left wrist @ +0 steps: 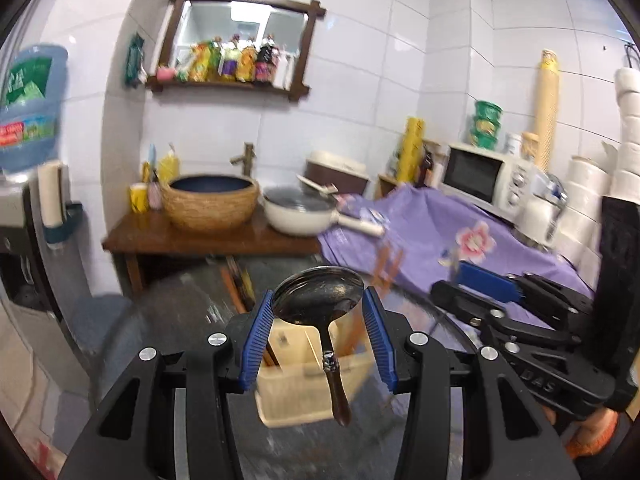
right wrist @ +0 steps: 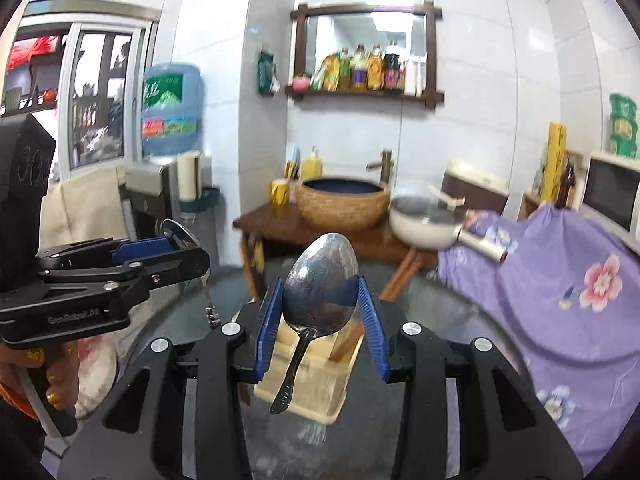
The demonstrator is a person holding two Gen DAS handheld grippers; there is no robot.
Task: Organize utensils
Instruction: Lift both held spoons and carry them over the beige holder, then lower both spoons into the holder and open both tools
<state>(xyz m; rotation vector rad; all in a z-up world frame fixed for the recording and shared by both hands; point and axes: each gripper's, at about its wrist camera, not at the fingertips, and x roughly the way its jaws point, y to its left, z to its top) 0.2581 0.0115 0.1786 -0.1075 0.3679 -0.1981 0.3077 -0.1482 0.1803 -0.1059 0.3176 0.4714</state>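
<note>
Left gripper [left wrist: 318, 308] clamped on a dark spoon [left wrist: 316, 296] by its bowl, handle hanging down. Right gripper [right wrist: 320, 300] clamped on a shiny spoon [right wrist: 320, 280] the same way. Below both, a pale holder box [left wrist: 304, 388] on the round table [left wrist: 192, 300].

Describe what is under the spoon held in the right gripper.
Below the spoon in the right gripper sits a cream divided utensil holder on the dark table. The spoon covers much of its compartments.

White tiled wall [right wrist: 480, 128], framed mirror [right wrist: 366, 32] (bottles below), wooden counter [left wrist: 200, 240].
</note>
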